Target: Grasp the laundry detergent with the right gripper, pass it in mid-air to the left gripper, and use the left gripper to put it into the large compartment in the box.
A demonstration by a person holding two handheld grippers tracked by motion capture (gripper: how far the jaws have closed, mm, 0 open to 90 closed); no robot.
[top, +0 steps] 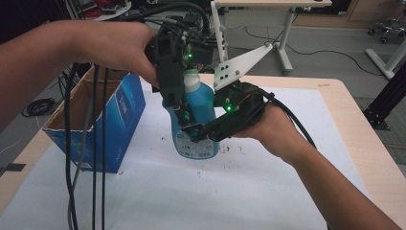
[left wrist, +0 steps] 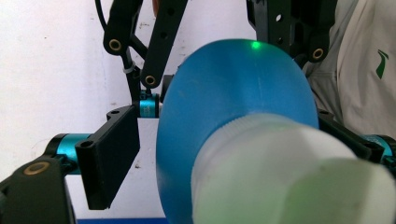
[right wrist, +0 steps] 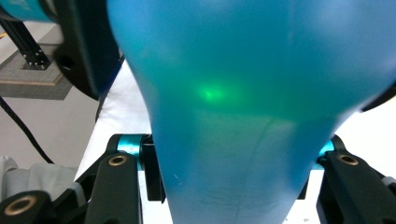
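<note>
We hold a blue bottle (top: 198,122) with a white cap (top: 191,79) upright above the white sheet (top: 191,191) on the counter (top: 354,139), just beside an open cardboard box (top: 95,124). Our left gripper (top: 179,108) comes from above and its jaws stand on both sides of the bottle body; they seem closed on it. Our right gripper (top: 203,134) clamps the lower body from the side, its jaws pressing both flanks. We judge the step is carrying or handing over the bottle between the two grippers. Next, one gripper must release slowly while the other keeps the bottle upright, probably toward the box.
</note>
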